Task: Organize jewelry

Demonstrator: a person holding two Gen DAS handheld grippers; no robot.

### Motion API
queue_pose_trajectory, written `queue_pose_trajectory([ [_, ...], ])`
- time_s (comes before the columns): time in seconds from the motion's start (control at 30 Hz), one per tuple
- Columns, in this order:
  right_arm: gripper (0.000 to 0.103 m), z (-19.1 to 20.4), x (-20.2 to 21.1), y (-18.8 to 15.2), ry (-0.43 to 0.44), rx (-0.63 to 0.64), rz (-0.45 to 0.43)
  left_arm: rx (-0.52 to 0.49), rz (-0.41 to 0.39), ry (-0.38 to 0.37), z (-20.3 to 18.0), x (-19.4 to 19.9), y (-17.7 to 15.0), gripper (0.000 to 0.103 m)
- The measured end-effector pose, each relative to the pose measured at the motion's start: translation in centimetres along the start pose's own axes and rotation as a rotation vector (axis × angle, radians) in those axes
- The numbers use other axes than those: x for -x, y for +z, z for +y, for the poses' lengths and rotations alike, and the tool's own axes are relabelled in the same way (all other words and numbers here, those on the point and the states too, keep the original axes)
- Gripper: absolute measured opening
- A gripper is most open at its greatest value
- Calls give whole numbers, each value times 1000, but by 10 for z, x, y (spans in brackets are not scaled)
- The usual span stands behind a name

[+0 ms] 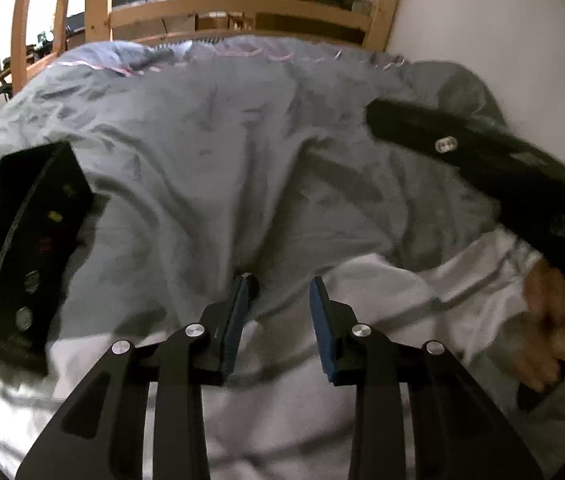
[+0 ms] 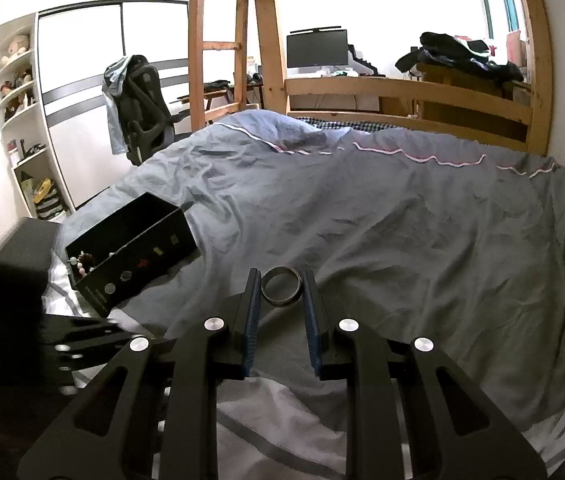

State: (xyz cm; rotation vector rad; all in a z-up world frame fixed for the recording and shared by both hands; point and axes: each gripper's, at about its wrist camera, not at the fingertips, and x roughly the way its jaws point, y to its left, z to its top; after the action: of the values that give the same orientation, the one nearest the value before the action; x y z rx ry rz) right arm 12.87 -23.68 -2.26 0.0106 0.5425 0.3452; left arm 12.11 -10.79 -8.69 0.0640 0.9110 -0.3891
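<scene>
While the black jewelry box (image 2: 130,252) sits open at the bed's left edge, beads and small pieces inside, the left gripper (image 1: 278,304) hovers over the grey duvet (image 1: 202,160) with its jaws parted and nothing between them. Further right, the right gripper (image 2: 281,296) clamps a dark ring (image 2: 281,286) at its fingertips, clear of the bedding. Recommended: carry the ring level to the box, lower it inside, and release only there; a drop into the folds risks loss.
</scene>
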Motion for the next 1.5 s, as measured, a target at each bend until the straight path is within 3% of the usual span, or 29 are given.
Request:
queue_pose_trajectory([
  [0.13,21,-6,-8,0,10,-22,0,28,31,16,15,-28,1,38],
  [0.17,21,-9,-12,0,14,-32,2,37,36,14,20,-34,-1,36],
  [0.2,21,-10,-15,1,15,-37,2,49,40,0,24,-38,-3,27],
  [0.33,21,-16,-27,1,22,-68,7,91,26,-62,38,-39,-9,19],
  [0.53,21,-19,-33,2,27,-87,10,41,6,55,38,-29,-8,19],
  [0.67,21,-17,-29,2,28,-84,2,56,-28,97,45,-15,-4,19],
  [0.87,21,-18,-27,2,28,-84,-2,117,-91,87,61,13,1,19],
  [1.23,21,-10,-11,5,25,-56,-44,101,-169,101,50,55,16,19],
  [1.5,21,21,18,11,43,-5,-72,140,-205,123,50,107,38,19],
])
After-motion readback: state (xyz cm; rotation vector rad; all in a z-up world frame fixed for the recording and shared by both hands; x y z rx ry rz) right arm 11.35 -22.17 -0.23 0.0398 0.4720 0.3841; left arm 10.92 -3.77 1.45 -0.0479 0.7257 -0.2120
